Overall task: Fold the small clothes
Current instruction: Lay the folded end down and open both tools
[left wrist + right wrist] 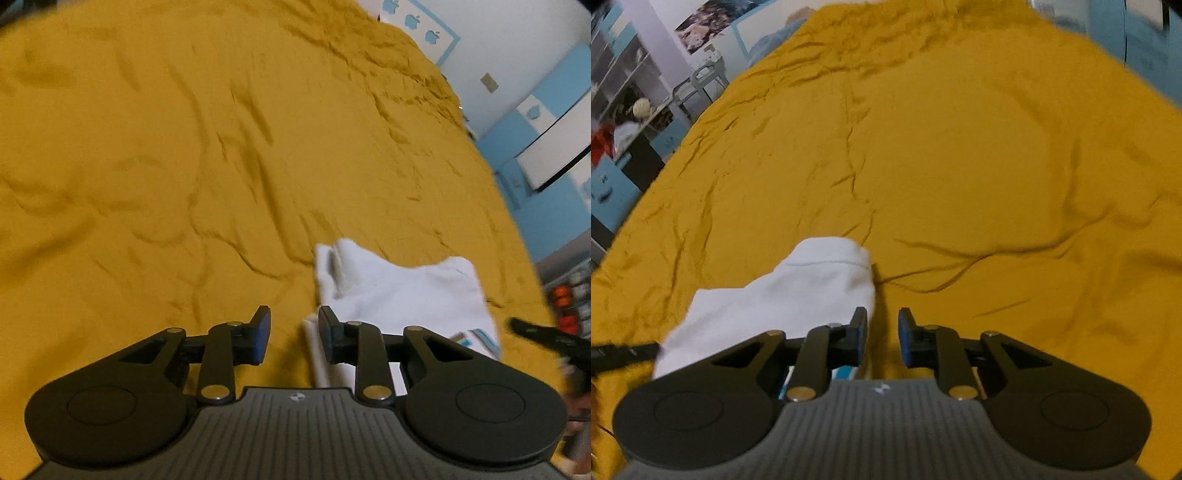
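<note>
A small white garment (402, 291) lies on the mustard-yellow bedspread (184, 166) of a bed, near the lower edge of both wrist views, and it looks like a piece of baby clothing or a pair of socks with a blue-printed label showing at one end; the blur makes its exact kind hard to tell. The left gripper (294, 334) hangs just beside the garment's left edge with its jaws parted and nothing pinched between the pads; only yellow cloth and a sliver of white show through the gap. The right gripper (882, 334) sits at the garment's other side, jaws parted a little less, also holding nothing, with the white fabric lying to its left and partly beneath it. The garment appears bunched or doubled over on itself in a soft lump, not as a neat flat rectangle, so I would judge the folding to be partway at best: the piece is laid down and both grippers are free of it, but smoothing and a tidy final fold seem left to do. No other clothes are in view.
</note>
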`<state>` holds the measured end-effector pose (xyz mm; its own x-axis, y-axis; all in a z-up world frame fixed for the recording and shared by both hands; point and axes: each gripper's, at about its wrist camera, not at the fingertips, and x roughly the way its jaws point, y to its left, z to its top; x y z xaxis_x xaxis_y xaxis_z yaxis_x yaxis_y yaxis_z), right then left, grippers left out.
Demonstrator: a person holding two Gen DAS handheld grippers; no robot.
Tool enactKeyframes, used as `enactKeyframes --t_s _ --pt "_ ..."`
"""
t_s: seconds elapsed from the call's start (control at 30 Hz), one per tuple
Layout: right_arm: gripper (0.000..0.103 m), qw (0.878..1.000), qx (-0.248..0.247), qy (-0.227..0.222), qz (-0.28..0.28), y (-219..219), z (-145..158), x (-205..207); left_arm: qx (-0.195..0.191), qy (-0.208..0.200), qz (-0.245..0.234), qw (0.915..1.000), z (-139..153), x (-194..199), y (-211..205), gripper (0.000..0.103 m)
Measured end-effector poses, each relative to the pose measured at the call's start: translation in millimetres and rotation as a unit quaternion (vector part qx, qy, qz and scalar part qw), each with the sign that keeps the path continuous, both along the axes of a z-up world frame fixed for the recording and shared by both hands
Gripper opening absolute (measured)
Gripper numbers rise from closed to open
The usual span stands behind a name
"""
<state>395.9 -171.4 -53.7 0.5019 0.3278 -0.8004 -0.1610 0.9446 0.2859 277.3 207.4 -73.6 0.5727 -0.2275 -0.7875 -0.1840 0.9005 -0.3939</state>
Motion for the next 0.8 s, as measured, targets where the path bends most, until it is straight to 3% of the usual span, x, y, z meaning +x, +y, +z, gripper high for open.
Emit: enactKeyframes --t_s 0.07,0.2,0.27,0.4,0.47,0.57,0.8 --pt "0.013 0.999 -0.03 -0.034 0.009 2 15 -15 0.034 -0.022 0.001 0.9992 16 -8 -9 0.03" --pt "0.013 0.996 -0.028 -0.071 0.052 8 36 -48 0.003 -0.063 -0.044 0.997 38 -29 -34 0.03" --pt "0.013 0.992 -0.033 -0.083 0.084 17 40 -68 0.008 -0.071 -0.074 0.9947 43 -40 -53 0.03" --pt "0.013 0.983 -0.074 -0.098 0.134 37 31 -102 0.028 -0.047 -0.121 0.9911 24 -54 -83 0.03" --pt "0.013 0.983 -0.087 -0.078 0.144 45 16 -108 0.026 -0.016 -0.122 0.992 4 -53 -89 0.027" --pt "0.013 0.983 -0.106 -0.058 0.141 49 -9 -114 0.03 -0.002 -0.117 0.9927 -15 -59 -87 0.027" --pt "0.013 0.983 -0.106 -0.074 0.133 43 -1 -121 0.036 -0.018 -0.117 0.9923 5 -73 -86 0.026"
